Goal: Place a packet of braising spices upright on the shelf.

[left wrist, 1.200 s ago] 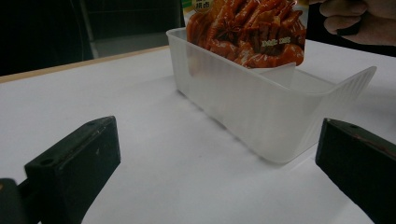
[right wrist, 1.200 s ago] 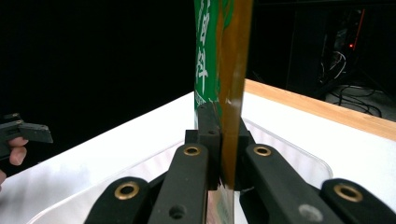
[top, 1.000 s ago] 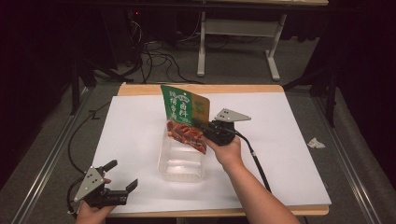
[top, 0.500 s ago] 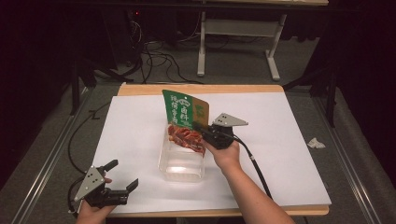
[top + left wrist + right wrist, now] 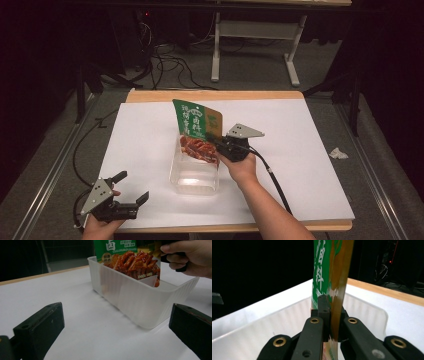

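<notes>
The right gripper (image 5: 223,145) pinches a green snack pouch (image 5: 196,131) upright, its bottom inside a clear plastic container (image 5: 194,172). The left gripper (image 5: 131,191) rests wide open, empty. Released now, the tall pouch may topple over the rim.

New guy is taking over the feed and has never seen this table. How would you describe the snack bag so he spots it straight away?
Start at the white sheet covering the table, then find the clear plastic tub near its middle. The snack bag stands upright with its lower end inside that tub, pinched at its edge by the right gripper. It is the one colourful item there: green top with white characters, red food picture below.
</notes>
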Available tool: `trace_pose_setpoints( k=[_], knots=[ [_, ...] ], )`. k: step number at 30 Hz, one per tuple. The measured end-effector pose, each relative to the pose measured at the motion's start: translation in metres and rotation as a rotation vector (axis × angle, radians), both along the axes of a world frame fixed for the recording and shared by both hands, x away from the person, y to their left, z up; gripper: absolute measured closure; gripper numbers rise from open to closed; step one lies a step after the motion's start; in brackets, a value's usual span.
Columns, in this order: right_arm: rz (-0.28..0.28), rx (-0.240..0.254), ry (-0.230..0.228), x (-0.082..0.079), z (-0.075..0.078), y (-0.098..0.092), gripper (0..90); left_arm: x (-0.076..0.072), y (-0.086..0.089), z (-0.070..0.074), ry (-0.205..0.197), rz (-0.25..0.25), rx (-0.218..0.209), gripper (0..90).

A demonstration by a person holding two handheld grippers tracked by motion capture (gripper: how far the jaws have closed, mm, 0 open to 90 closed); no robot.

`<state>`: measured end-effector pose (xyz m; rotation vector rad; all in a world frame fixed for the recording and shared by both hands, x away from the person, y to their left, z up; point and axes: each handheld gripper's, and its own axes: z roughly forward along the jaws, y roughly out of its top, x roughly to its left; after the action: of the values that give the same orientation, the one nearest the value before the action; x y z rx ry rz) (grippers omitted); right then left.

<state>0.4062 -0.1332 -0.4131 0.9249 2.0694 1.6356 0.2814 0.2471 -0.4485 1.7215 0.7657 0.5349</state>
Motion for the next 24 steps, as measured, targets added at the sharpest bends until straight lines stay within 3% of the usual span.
trace_pose_setpoints(
  k=[5, 8, 14, 16, 17, 18, 19, 22, 24],
  knots=[
    [-0.006, 0.035, 0.006, -0.001, -0.008, -0.004, 89.7, 0.000, -0.001, 0.000, 0.001, -0.006, 0.004, 0.5],
    [-0.008, 0.025, 0.007, -0.001, -0.007, -0.005, 88.4, 0.000, -0.002, 0.000, 0.000, -0.009, 0.006, 0.5],
    [-0.013, 0.024, 0.028, 0.001, -0.007, -0.008, 77.9, 0.001, -0.003, 0.000, 0.002, -0.011, 0.007, 0.5],
    [-0.012, 0.026, 0.038, 0.003, -0.005, -0.009, 71.5, 0.002, -0.003, 0.000, 0.002, -0.011, 0.007, 0.5],
    [-0.013, 0.026, 0.038, 0.003, -0.002, -0.011, 61.4, 0.002, -0.003, -0.001, 0.002, -0.012, 0.008, 0.5],
    [-0.013, 0.026, 0.038, 0.003, -0.002, -0.011, 61.4, 0.002, -0.003, -0.001, 0.002, -0.012, 0.008, 0.5],
    [-0.013, 0.024, 0.041, 0.003, -0.001, -0.011, 55.9, 0.002, -0.003, -0.001, 0.002, -0.012, 0.009, 0.5],
    [-0.006, 0.025, 0.058, 0.004, 0.002, -0.013, 32.5, 0.002, -0.003, -0.001, 0.003, -0.014, 0.010, 0.5],
    [-0.032, 0.005, 0.041, -0.001, 0.006, -0.017, 19.0, 0.002, -0.003, -0.001, 0.004, -0.016, 0.011, 0.5]
  ],
)
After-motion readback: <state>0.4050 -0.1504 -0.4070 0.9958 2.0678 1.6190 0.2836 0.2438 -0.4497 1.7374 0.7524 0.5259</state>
